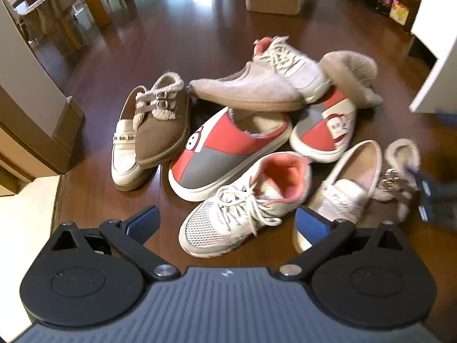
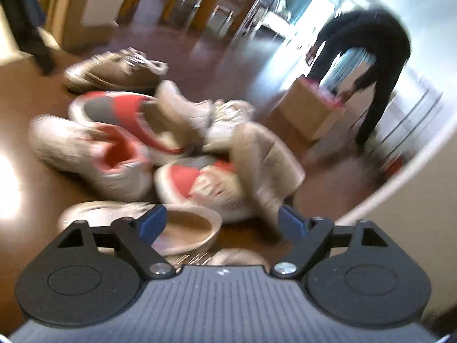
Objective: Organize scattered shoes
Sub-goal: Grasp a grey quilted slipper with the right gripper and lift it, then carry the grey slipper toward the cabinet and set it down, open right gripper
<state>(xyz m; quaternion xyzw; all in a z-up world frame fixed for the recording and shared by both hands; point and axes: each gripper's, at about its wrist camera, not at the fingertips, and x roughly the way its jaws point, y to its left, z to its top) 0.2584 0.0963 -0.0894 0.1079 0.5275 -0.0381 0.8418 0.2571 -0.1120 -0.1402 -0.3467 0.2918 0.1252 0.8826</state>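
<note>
Heaped on the wooden floor (image 1: 177,45), no pairs side by side. Left claw (image 1: 225,223) wide open, empty, above the near white sneaker (image 1: 242,214); right claw (image 2: 220,223) wide open, empty, over a cream loafer (image 2: 188,225) in a blurred view.

To do well: lift a top or edge shoe, grip collar or heel rim, avoid laces, set beside its mate.

Counted in the left view:
- red-grey slippers (image 1: 217,154): two, centre and 3 o'clock
- white sneakers: two
- cream loafers: two
- brown buckled clogs (image 1: 162,125): two
- grey fuzzy slippers (image 1: 248,88): two, 12 to 2 o'clock
</note>
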